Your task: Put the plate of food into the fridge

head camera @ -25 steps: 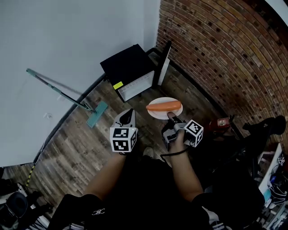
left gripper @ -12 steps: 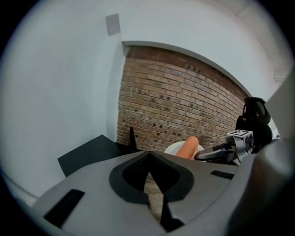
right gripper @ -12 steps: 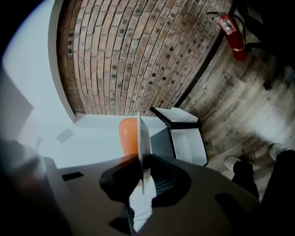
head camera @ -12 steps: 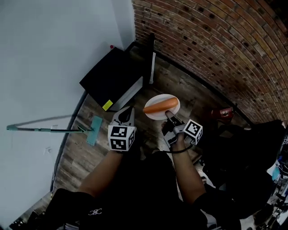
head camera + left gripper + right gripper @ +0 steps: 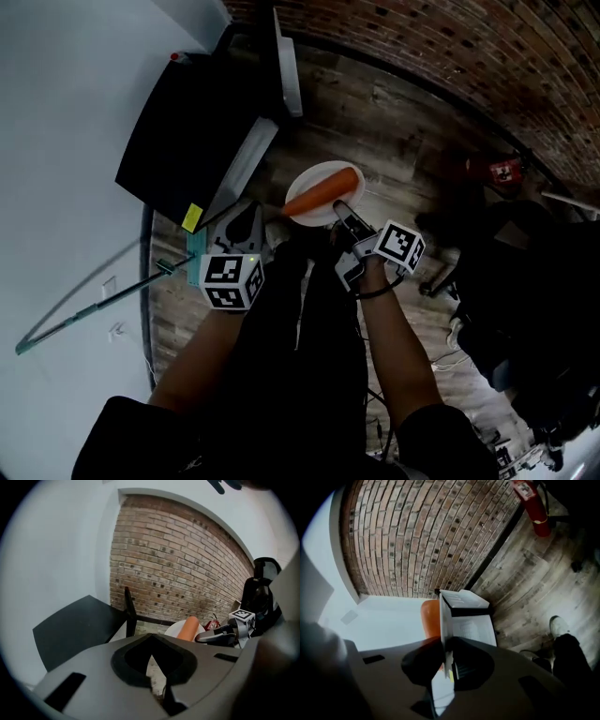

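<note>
A white plate (image 5: pixel 314 177) carries a whole carrot (image 5: pixel 322 191) and hangs in the air over the wooden floor. My right gripper (image 5: pixel 342 211) is shut on the plate's near rim. In the right gripper view the plate (image 5: pixel 444 620) runs edge-on between the jaws, the carrot (image 5: pixel 430 618) to its left. The black mini fridge (image 5: pixel 187 131) stands at the upper left by the white wall, its door (image 5: pixel 286 66) swung open; its white inside (image 5: pixel 473 625) shows past the plate. My left gripper (image 5: pixel 246 217) is shut and empty, left of the plate, near the fridge's front.
A brick wall (image 5: pixel 469 47) runs behind the fridge. A mop with a teal head (image 5: pixel 192 248) lies on the floor at the left. A red fire extinguisher (image 5: pixel 497 169) stands at the right by dark gear (image 5: pixel 525 272). The person's legs fill the lower middle.
The view has swung toward the fridge, which now sits closer at the upper left. Both grippers and the plate have moved nearer to it. The right gripper has kept its hold on the plate.
</note>
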The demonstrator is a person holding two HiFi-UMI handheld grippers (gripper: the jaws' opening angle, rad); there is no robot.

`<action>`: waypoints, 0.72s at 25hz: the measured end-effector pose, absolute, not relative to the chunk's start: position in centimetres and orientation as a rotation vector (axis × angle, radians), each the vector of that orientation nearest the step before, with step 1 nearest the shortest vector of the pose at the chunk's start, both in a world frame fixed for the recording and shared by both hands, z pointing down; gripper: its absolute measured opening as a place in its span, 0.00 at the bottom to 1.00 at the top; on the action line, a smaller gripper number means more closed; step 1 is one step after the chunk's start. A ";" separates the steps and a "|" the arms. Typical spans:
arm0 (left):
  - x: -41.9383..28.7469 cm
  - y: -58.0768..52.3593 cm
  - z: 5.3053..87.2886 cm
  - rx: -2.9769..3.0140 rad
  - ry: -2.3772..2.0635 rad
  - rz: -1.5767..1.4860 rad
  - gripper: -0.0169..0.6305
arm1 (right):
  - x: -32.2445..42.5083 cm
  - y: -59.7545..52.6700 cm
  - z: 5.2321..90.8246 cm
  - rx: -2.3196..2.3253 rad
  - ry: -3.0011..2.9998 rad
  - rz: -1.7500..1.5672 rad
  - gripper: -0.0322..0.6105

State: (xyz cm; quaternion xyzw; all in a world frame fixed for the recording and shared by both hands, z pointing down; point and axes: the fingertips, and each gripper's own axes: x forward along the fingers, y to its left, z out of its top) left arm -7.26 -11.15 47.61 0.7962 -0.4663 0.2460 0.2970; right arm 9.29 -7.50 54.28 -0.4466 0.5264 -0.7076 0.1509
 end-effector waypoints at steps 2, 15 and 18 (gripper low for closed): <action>-7.5 -11.3 51.6 2.061 -1.262 0.667 0.02 | 8.8 -7.5 58.3 -1.281 1.534 -2.070 0.14; -9.2 -13.2 73.1 1.989 -1.453 0.591 0.02 | -0.2 -12.8 84.4 -1.095 1.645 -2.238 0.14; -10.9 -15.0 76.3 1.990 -1.523 0.537 0.02 | -3.1 -15.0 89.6 -1.033 1.657 -2.263 0.14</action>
